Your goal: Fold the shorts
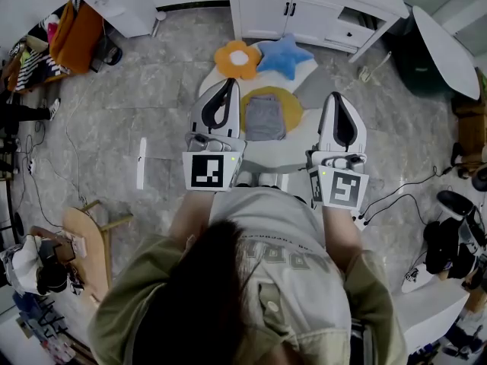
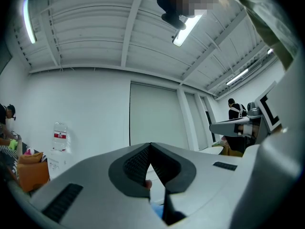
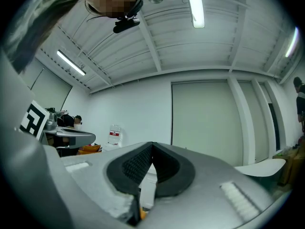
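- While the person is standing over the round white bench, the grey shorts are lying on it as a small, neat rectangle, already folded.
- The shorts are resting in the middle of a round yellow mat, and neither tool is touching them.
- The left hand-held gripper is hovering just left of the shorts, clenched with nothing in it; in the left gripper view its dark pads are meeting at the tip.
- The right hand-held gripper is hovering just right of the mat, likewise clenched and empty; in the right gripper view its pads are pressing together.
- Both tools are pointing away from the person, roughly parallel, with the shorts between them.
- An orange flower cushion and a blue star cushion are sitting side by side at the far edge of the bench, beyond the shorts.
- A white cabinet is standing further back on the grey floor.
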`<state>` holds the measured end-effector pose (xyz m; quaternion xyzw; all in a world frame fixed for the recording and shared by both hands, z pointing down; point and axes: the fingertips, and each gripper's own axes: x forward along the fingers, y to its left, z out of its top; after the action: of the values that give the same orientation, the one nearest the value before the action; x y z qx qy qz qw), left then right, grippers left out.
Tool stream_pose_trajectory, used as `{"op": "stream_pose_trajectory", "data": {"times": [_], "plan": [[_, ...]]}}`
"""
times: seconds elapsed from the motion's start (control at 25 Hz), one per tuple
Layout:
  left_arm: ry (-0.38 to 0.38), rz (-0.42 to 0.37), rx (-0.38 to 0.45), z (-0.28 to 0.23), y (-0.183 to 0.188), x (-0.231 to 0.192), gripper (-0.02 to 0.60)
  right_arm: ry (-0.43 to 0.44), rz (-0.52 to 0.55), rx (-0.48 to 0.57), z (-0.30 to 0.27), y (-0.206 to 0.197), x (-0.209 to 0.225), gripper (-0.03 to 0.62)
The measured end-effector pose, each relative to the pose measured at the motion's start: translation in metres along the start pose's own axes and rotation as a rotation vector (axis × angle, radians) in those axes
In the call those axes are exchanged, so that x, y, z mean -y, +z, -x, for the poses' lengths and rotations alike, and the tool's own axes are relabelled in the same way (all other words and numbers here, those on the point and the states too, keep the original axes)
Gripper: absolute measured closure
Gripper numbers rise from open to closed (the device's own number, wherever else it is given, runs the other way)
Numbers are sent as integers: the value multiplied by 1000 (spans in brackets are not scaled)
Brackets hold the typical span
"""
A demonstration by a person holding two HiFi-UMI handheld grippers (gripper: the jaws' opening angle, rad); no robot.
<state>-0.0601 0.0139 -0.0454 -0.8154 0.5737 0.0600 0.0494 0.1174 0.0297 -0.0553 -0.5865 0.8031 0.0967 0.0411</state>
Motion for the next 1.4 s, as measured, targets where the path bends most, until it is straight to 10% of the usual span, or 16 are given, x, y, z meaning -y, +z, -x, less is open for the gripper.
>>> {"op": "stream_pose_trajectory", "data": {"times": [1.4], "plan": [[-40, -55, -1, 11, -5, -1, 571, 26, 78, -3, -1, 8, -28, 595]]}}
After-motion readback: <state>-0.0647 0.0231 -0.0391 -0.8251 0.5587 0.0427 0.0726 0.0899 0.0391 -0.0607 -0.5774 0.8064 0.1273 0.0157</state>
